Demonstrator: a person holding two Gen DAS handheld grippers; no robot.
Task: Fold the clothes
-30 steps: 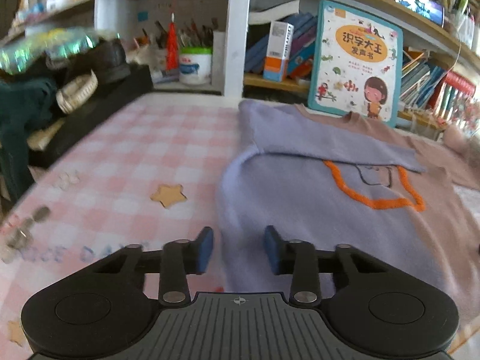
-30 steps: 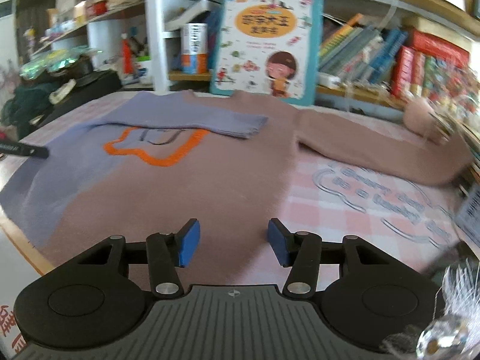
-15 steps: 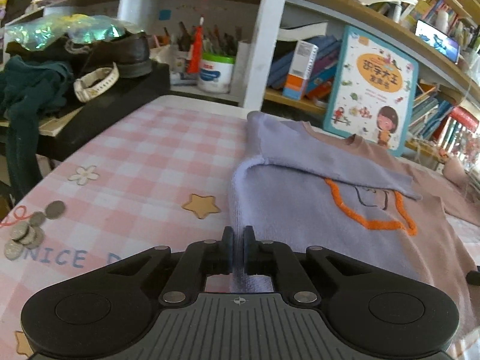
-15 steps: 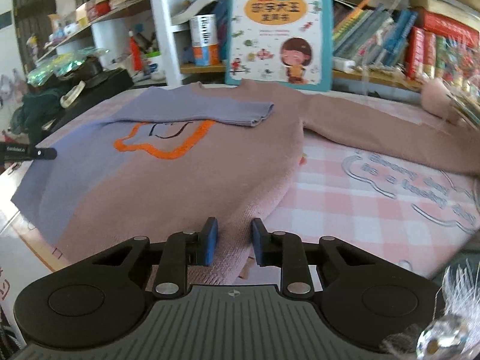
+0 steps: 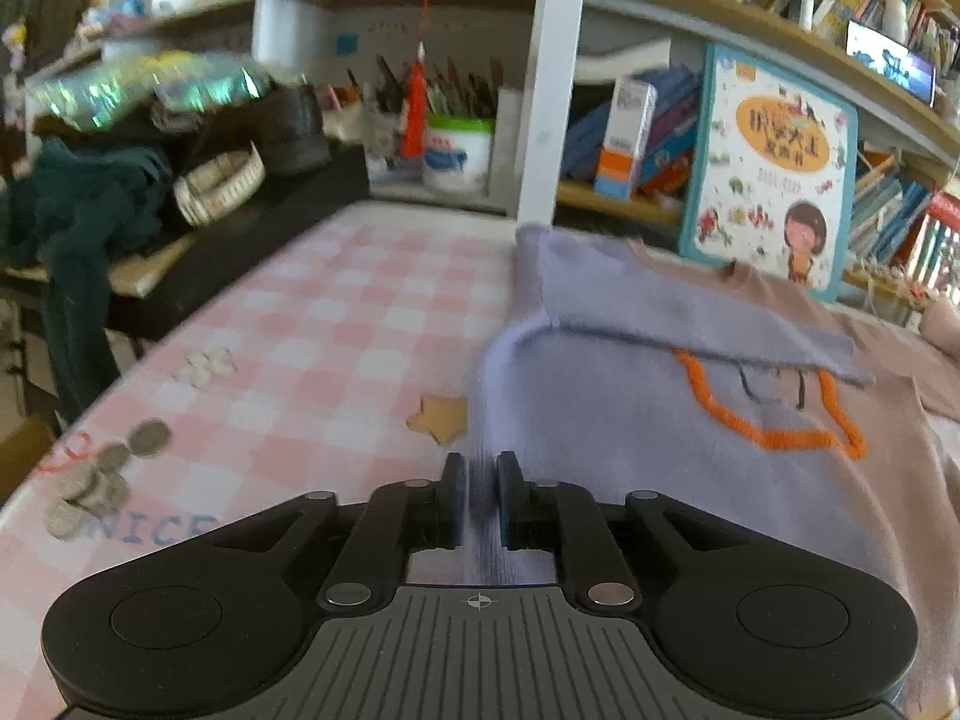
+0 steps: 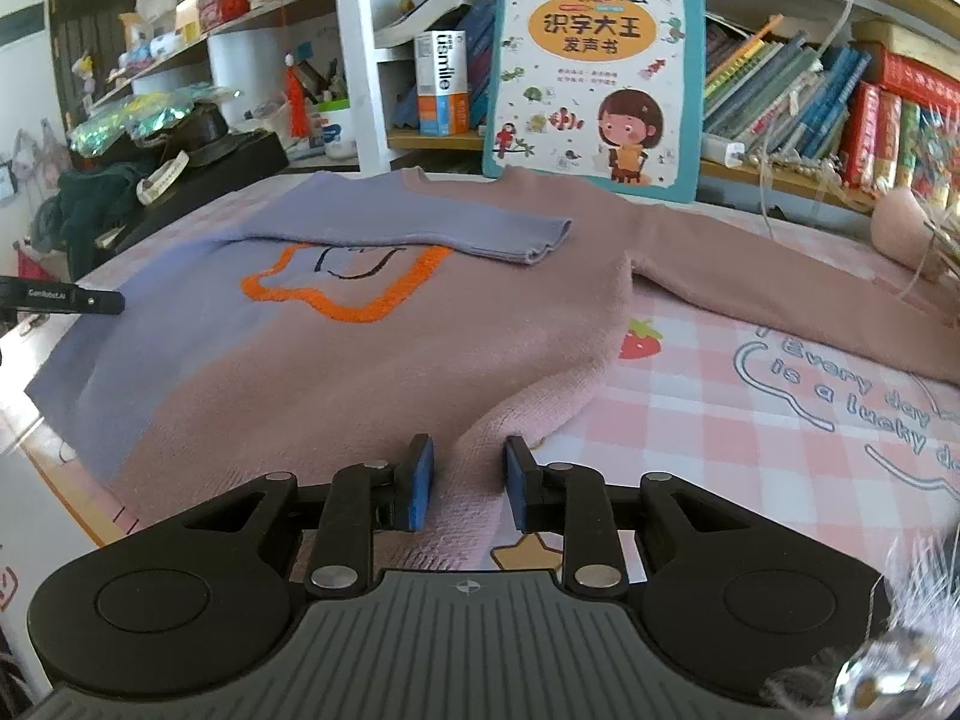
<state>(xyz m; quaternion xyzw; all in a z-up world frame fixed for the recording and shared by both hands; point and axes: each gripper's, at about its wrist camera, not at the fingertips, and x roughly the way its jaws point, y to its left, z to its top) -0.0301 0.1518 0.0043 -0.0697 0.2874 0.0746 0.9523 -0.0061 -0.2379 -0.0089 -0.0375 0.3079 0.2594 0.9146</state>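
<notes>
A sweater, lavender [image 5: 660, 450] on one half and dusty pink [image 6: 360, 372] on the other, lies flat with an orange star outline on its chest. Its lavender sleeve [image 6: 420, 234] is folded across the chest. The pink sleeve [image 6: 780, 294] stretches out to the right. My left gripper [image 5: 480, 492] pinches the lavender hem corner; its jaws are opening slightly with cloth still filling the narrow gap. My right gripper [image 6: 468, 480] holds a raised ridge of the pink hem between its blue pads, its jaws also easing open. The left gripper's tip [image 6: 72, 300] shows at the right wrist view's left edge.
The pink checked tablecloth [image 5: 330, 330] carries several coins [image 5: 96, 480] near its left edge. A children's book [image 6: 594, 78] leans on the shelf behind the sweater, beside a white post [image 5: 549, 84]. Dark green cloth [image 5: 78, 222] and a black box sit at the left.
Both grippers went from open above the hem to closed on it, then widened a little. The pink hem now stands bunched in a ridge between the right pads.
</notes>
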